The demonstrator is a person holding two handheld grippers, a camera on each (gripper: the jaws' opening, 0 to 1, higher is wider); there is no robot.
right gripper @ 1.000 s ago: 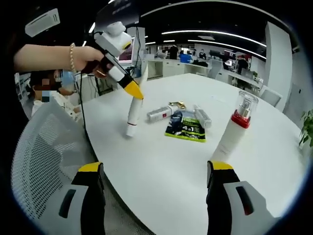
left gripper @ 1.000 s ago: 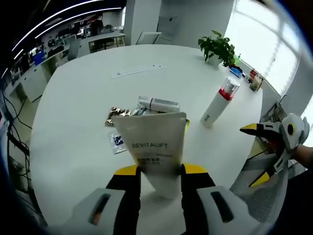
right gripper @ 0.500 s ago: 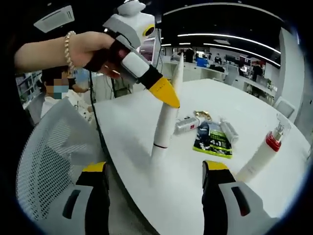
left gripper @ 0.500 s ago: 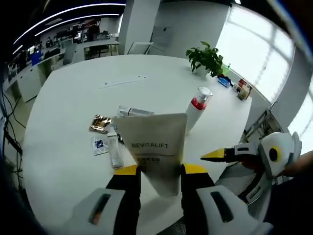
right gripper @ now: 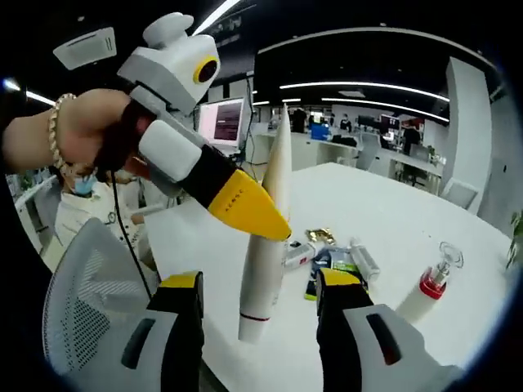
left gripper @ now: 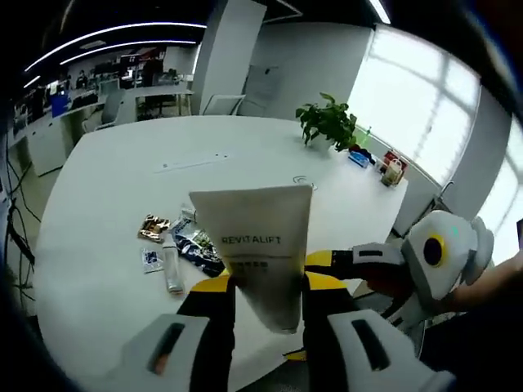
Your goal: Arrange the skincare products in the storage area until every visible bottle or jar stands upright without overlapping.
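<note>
My left gripper (left gripper: 270,283) is shut on a white tube (left gripper: 260,245) printed REVITALIFT, flat end up. In the right gripper view the same tube (right gripper: 265,245) hangs in the air, cap down, under the left gripper (right gripper: 260,219) held by a hand. My right gripper (right gripper: 261,282) is open, its jaws standing either side of the tube's lower part; whether they touch it I cannot tell. One of its yellow fingertips (left gripper: 327,260) shows beside the tube. A white bottle with a red collar (right gripper: 425,298) stands upright on the white table (right gripper: 392,220).
Lying flat on the table are a silver tube (right gripper: 298,255), a clear tube (right gripper: 364,260), a gold sachet (right gripper: 320,237) and a dark sachet (right gripper: 327,273). A mesh chair (right gripper: 82,286) stands at the near edge. A potted plant (left gripper: 327,122) sits at the far side.
The left gripper has lifted the tube off the table and carried it towards the right gripper, whose jaws now flank it. Both views have shifted with the hands.
</note>
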